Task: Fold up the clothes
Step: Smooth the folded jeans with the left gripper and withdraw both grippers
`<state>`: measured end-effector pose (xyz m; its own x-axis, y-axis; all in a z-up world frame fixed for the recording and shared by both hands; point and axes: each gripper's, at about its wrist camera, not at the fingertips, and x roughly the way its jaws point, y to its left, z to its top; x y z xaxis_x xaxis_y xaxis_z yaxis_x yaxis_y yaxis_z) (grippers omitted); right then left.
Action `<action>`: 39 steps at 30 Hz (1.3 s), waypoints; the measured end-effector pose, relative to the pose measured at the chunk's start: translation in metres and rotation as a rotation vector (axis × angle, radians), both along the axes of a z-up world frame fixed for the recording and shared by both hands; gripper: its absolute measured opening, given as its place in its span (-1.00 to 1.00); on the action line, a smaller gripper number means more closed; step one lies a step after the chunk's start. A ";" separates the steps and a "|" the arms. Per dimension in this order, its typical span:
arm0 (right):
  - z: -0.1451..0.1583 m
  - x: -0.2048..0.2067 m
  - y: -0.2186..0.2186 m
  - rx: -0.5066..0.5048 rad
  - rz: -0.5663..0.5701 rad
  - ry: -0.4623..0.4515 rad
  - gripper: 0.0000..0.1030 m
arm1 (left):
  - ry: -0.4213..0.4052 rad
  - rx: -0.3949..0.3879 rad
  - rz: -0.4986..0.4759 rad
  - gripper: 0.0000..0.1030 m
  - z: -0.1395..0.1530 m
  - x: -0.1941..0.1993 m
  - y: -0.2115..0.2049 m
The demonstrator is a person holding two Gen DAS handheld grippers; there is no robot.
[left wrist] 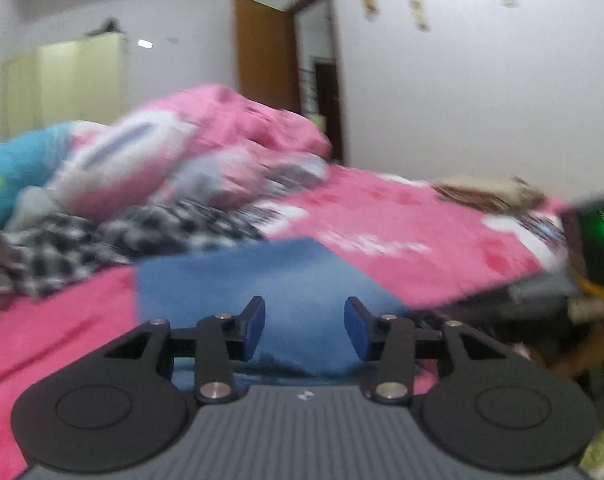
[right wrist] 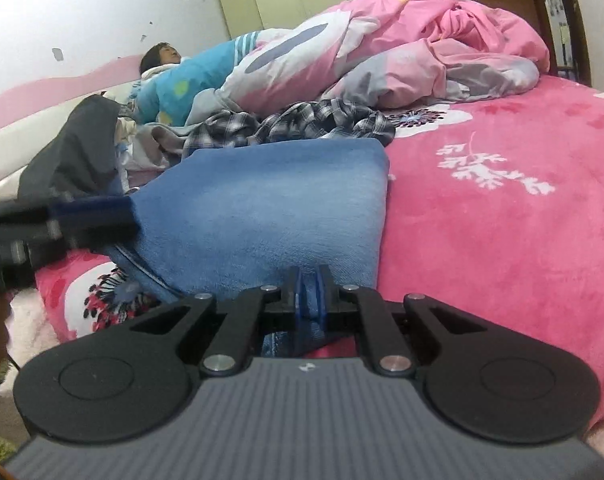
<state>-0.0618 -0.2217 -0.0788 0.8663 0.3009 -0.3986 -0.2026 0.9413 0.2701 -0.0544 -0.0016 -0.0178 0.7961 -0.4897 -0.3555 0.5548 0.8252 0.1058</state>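
Pink bed: right claw clamps blue garment edge; left claw open above it.

My left claw and right claw look alike: matte black linkage arms with silver screws, round black discs either side, blue pads on the fingertips, and a ribbed grey body bearing a small white logo.
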 end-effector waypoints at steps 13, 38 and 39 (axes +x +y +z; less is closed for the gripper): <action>0.028 0.004 0.018 -0.172 0.020 0.031 -0.86 | 0.070 -0.027 0.127 -0.16 -0.040 0.017 0.033; 0.044 0.063 0.002 -0.054 -0.078 0.173 -0.84 | 0.115 -0.098 0.131 -0.16 -0.045 0.020 0.047; 0.055 0.066 0.002 -0.051 -0.076 0.145 -0.84 | 0.119 -0.103 0.130 -0.16 -0.045 0.020 0.048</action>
<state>0.0043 -0.2199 -0.0239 0.8182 0.2127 -0.5342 -0.0923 0.9656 0.2431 -0.0340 0.0464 -0.0629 0.8104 -0.4238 -0.4046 0.4463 0.8939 -0.0426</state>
